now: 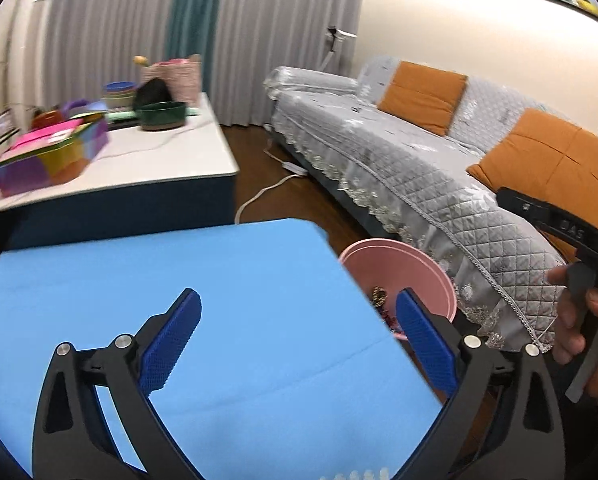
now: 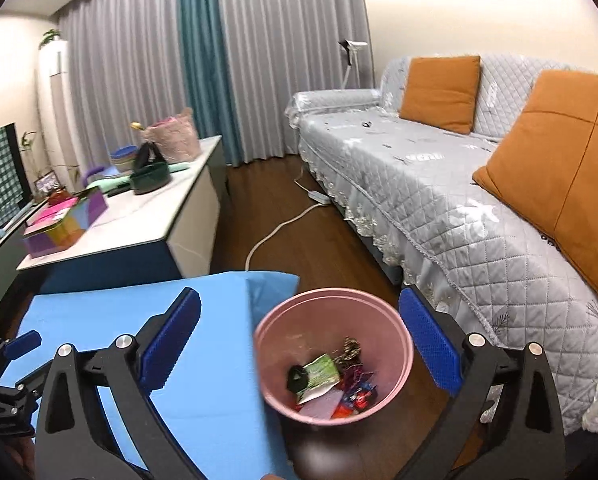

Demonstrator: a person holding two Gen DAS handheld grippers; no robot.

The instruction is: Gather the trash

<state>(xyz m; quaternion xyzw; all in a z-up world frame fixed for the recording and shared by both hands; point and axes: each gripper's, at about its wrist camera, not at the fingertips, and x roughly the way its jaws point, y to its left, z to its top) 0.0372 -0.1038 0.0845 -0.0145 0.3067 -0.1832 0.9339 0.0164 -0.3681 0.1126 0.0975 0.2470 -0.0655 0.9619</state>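
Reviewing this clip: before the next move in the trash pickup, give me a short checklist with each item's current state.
1. Left gripper empty, jaws wide: ok.
2. Right gripper empty, jaws wide: ok.
3. Pink bin upright on the floor beside the blue table: ok.
4. Trash inside the bin, nothing over the rim: ok.
5. Visible blue tabletop free of litter: ok.
6. Rest of tabletop, hidden below the frame: cannot tell.

Wood floor (image 2: pixel 283 208) — pink bin (image 2: pixel 383 308), cord (image 2: pixel 275 232)
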